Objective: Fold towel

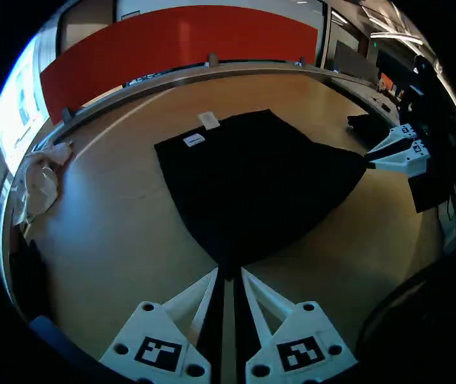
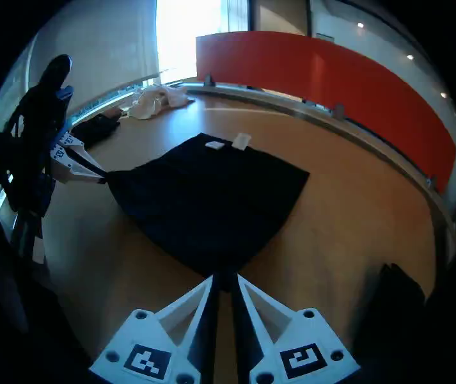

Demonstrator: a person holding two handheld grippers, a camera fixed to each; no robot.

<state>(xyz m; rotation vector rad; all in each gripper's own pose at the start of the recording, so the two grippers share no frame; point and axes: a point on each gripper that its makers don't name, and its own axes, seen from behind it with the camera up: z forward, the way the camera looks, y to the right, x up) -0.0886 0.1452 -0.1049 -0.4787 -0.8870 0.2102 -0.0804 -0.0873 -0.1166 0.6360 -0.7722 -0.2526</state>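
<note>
One black fabric towel lies spread flat on the middle of the round-edged pale wooden table. Two of its corners are drawn out into points.

Two grippers are at work, each on one of those corners. In the left gripper view, the left gripper is at the table's near side, its white fingers clenched on a corner. In the right gripper view, the right gripper is pinched tight on the other corner in the same way. Each also shows across the table in the other's view: the right gripper and the left gripper.

Two white rectangular tags sit at the towel's edge towards the table's far side. One cream crumpled cloth and one small dark cloth lie near the table's rim. One long red panel stands behind the table's far edge.
</note>
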